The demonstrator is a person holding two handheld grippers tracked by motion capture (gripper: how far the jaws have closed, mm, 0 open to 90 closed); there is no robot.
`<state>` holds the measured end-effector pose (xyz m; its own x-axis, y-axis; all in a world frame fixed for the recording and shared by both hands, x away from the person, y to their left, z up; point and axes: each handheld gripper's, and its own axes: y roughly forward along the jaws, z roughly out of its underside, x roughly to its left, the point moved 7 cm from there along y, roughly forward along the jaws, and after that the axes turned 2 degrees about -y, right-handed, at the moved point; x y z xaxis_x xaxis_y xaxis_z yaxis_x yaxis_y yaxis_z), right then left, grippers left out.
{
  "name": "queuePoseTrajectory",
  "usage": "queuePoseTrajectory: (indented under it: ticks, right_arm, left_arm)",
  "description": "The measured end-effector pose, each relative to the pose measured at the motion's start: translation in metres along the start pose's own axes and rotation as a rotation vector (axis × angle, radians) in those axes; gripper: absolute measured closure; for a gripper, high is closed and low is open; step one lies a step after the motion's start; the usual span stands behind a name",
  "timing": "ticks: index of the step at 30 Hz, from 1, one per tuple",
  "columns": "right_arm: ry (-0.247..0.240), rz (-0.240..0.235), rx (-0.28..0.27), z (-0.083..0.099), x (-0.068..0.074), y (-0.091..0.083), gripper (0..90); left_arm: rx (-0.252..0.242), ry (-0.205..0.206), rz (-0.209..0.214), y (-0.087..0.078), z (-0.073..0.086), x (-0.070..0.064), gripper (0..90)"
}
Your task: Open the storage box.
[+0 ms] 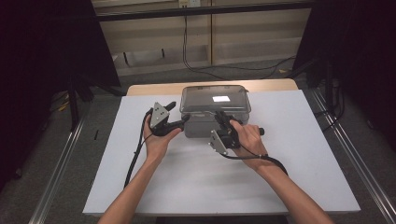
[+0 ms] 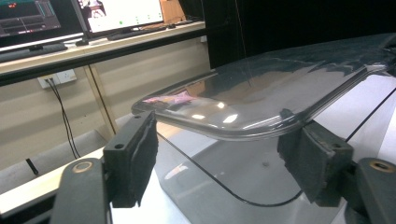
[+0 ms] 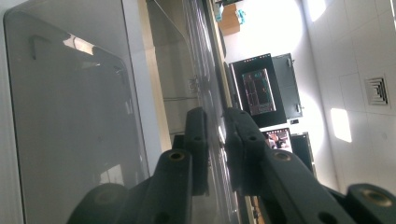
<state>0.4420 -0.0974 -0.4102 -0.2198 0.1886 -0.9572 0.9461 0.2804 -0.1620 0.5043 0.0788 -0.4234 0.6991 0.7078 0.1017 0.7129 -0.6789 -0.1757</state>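
- the right tongs (image 3: 217,154) are clamped on the near edge of the clear lid (image 1: 215,99); the left tongs (image 2: 224,163) stand apart, straddling the lid's left rim.
- to lift well, i'd close the left tongs fully before raising, and keep both sides level.
- the grey box (image 1: 201,126) sits mid-desk (image 1: 289,177), directly ahead of both tongs, with its lid between the left jaws.

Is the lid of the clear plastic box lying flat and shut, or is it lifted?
Lifted at one side. In the left gripper view the lid tilts up off the box, with a gap under its edge. The right hand-held gripper pinches its rim.
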Motion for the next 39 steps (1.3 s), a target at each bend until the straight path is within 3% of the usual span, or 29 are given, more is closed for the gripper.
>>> queuePoseTrajectory:
  ticks: [6, 11, 16, 18, 19, 22, 23, 24, 25, 26, 30, 31, 36, 39]
  right_arm:
    - [0.075, 0.0, -0.014, 0.002, -0.003, 0.001, 64.1]
    - [0.259, -0.032, -0.025, 0.013, -0.006, 0.0, 53.7]
    - [0.399, -0.055, -0.021, 0.026, -0.01, -0.003, 42.8]
    - [0.421, -0.059, -0.024, 0.028, -0.011, -0.003, 41.0]
    - [0.485, -0.062, -0.041, 0.033, -0.014, -0.003, 38.3]
    - [0.552, -0.077, -0.061, 0.039, -0.016, -0.004, 36.0]
    - [0.552, -0.077, -0.061, 0.039, -0.016, -0.004, 36.0]
    - [0.602, -0.083, -0.066, 0.045, -0.017, -0.004, 35.2]
    - [0.602, -0.083, -0.066, 0.045, -0.017, -0.004, 35.2]
    - [0.654, -0.091, -0.078, 0.049, -0.018, -0.004, 33.5]
    - [0.757, -0.111, -0.082, 0.06, -0.02, -0.002, 31.9]
    - [0.773, -0.115, -0.08, 0.062, -0.02, -0.001, 31.8]
    - [0.878, -0.117, -0.085, 0.075, -0.024, 0.001, 31.0]
    - [0.913, -0.119, -0.087, 0.082, -0.025, 0.003, 30.9]
  left_arm:
    - [-0.007, 0.012, -0.004, 0.0, -0.004, 0.001, 32.7]
    - [-0.017, 0.016, -0.009, -0.001, -0.007, 0.001, 32.8]
    - [-0.016, -0.003, 0.0, 0.0, -0.007, 0.0, 32.4]
    - [-0.012, 0.002, 0.004, 0.0, -0.006, 0.0, 32.5]
    - [-0.013, 0.013, 0.0, 0.001, -0.006, -0.001, 32.5]
    - [-0.016, 0.011, 0.002, 0.002, -0.006, -0.001, 33.0]
    - [-0.016, 0.011, 0.002, 0.002, -0.006, -0.001, 33.0]
    - [-0.013, 0.018, 0.004, 0.001, -0.007, -0.001, 33.3]
    - [-0.013, 0.018, 0.004, 0.001, -0.007, -0.001, 33.7]
    - [-0.023, 0.002, 0.007, 0.002, -0.008, -0.002, 34.4]
    - [-0.022, 0.014, 0.01, 0.002, -0.009, -0.001, 35.8]
    - [-0.03, -0.004, 0.016, 0.002, -0.01, -0.001, 35.9]
    - [-0.031, 0.008, 0.016, 0.003, -0.011, -0.002, 36.0]
    - [-0.04, 0.008, 0.017, 0.003, -0.013, -0.001, 36.4]
